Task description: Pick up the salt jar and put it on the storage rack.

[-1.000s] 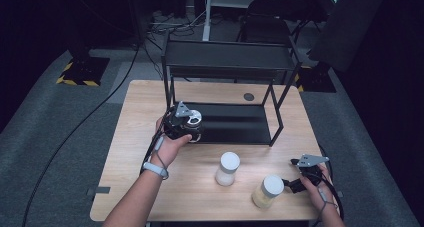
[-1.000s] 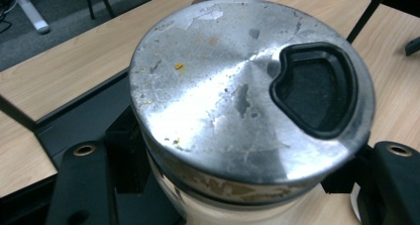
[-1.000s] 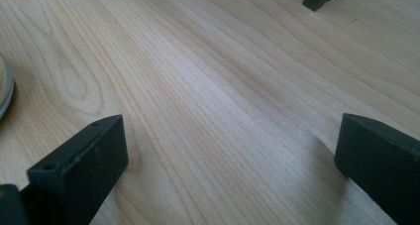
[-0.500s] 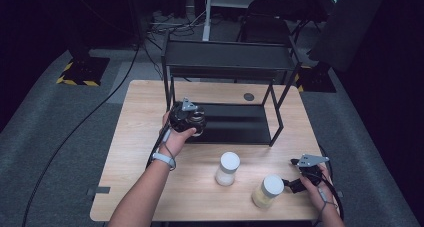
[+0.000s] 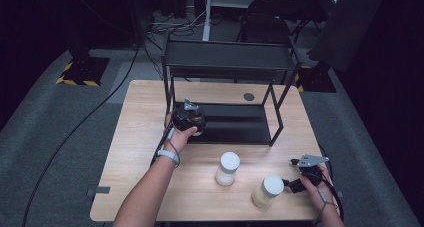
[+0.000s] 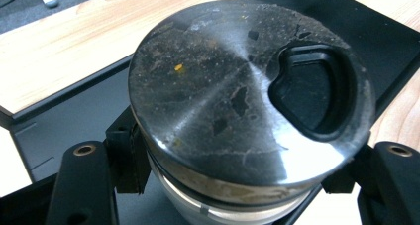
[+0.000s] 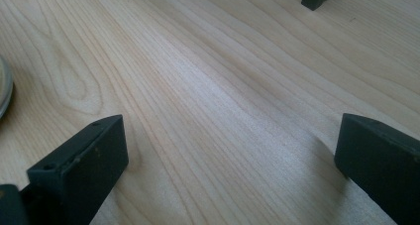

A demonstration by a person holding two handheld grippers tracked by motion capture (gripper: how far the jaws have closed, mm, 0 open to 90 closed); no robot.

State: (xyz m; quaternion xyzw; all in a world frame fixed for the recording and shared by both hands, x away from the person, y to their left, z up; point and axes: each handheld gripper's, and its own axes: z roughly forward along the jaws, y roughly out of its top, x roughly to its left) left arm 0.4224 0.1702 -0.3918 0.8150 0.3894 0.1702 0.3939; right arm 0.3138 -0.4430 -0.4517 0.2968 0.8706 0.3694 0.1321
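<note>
Jar lid [image 6: 247,96] brushed metal, scuffed, dusty; table [image 7: 223,86] smooth pale wood; rack [image 5: 230,62] matt black.

The left forearm [image 5: 150,187] reaches forward and up from the bottom edge, a pale band on its wrist [image 5: 166,155]. The left hand [image 5: 179,135] wraps the left gripper [image 5: 188,118] from below and holds it raised; in the left gripper view its 2 black jaws stand clamped against something round between them. The right hand [image 5: 320,189] rests low near the bottom right corner with the right gripper [image 5: 299,176] pointing left, its 2 jaws spread wide apart with nothing between them.
</note>
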